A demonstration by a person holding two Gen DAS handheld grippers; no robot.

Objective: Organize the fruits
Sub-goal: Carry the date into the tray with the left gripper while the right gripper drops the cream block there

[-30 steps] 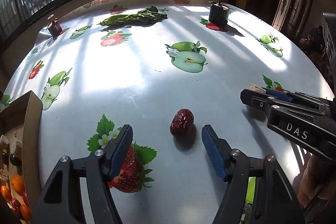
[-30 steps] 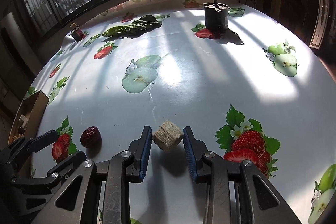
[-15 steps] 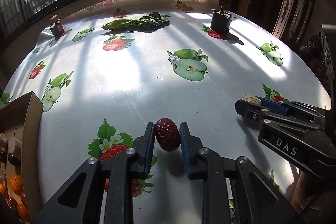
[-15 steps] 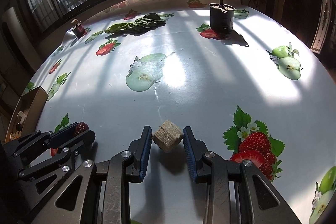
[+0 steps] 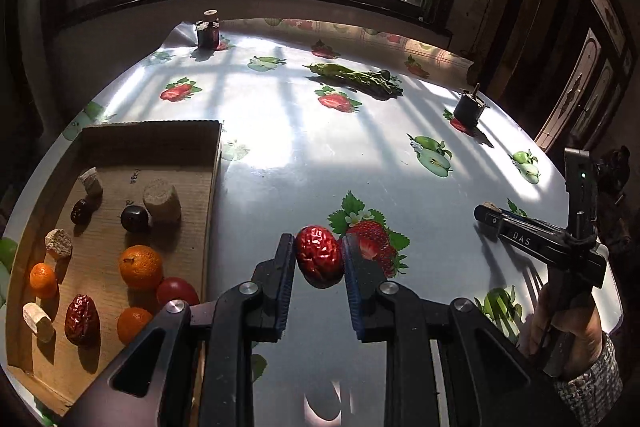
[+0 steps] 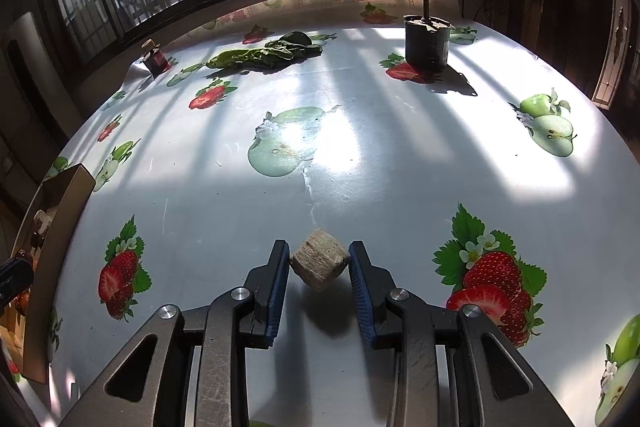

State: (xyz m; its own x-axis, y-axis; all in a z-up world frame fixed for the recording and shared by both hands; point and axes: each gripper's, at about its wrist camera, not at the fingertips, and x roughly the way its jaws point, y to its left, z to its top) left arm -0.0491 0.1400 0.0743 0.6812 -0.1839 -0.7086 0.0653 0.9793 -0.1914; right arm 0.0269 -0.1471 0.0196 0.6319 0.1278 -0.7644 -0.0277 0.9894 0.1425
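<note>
left gripper [image 5: 318, 259] clamped on red date [image 5: 320, 261], held right of cardboard tray [image 5: 208, 195] | right gripper [image 6: 319, 261] clamped on beige block [image 6: 319, 259]

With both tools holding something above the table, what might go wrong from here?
1. The red date is rounded and glossy, so it may slip from the left tool.
2. The cardboard tray is already crowded; dropping the date in could knock the tomato.
3. The right tool pinches the beige block by its corners, so it may twist out.
</note>
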